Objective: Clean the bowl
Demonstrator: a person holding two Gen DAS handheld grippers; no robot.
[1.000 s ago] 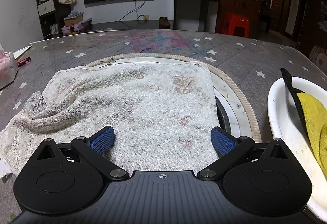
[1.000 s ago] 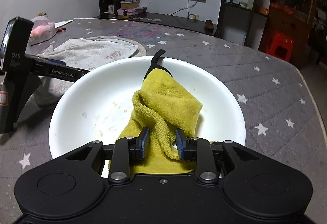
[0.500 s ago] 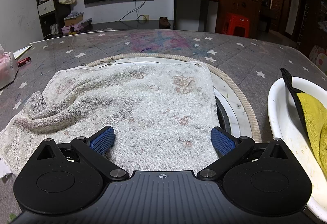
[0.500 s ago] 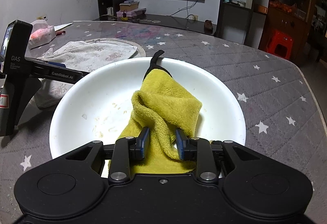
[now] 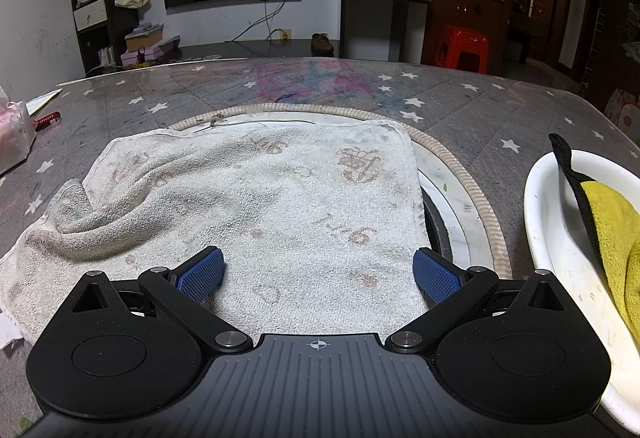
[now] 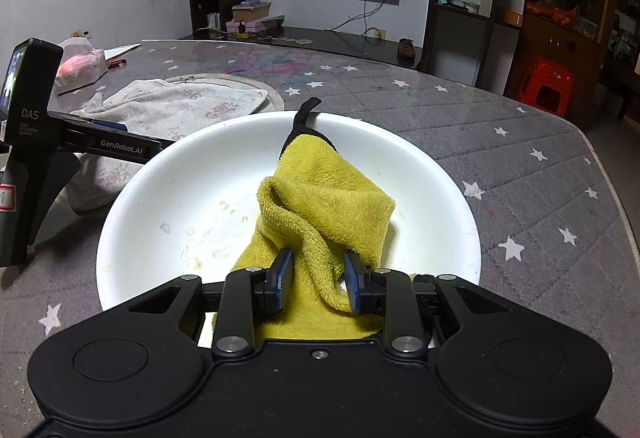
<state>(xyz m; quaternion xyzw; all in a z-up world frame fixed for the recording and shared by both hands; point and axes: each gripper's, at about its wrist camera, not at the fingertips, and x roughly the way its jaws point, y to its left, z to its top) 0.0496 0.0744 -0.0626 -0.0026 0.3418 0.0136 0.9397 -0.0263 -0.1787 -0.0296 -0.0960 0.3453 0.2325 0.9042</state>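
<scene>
While your right tool point(image 6: 318, 280) pinches a fold of the yellow cloth point(image 6: 324, 202) inside the white bowl point(image 6: 168, 174), your left tool point(image 5: 318, 274) hangs spread wide and empty over the grey towel point(image 5: 248, 206). Bowl sits on the star-print counter point(image 6: 520, 166), just right of the towel; dried smears point(image 6: 200, 250) on its floor left of the cloth.
</scene>
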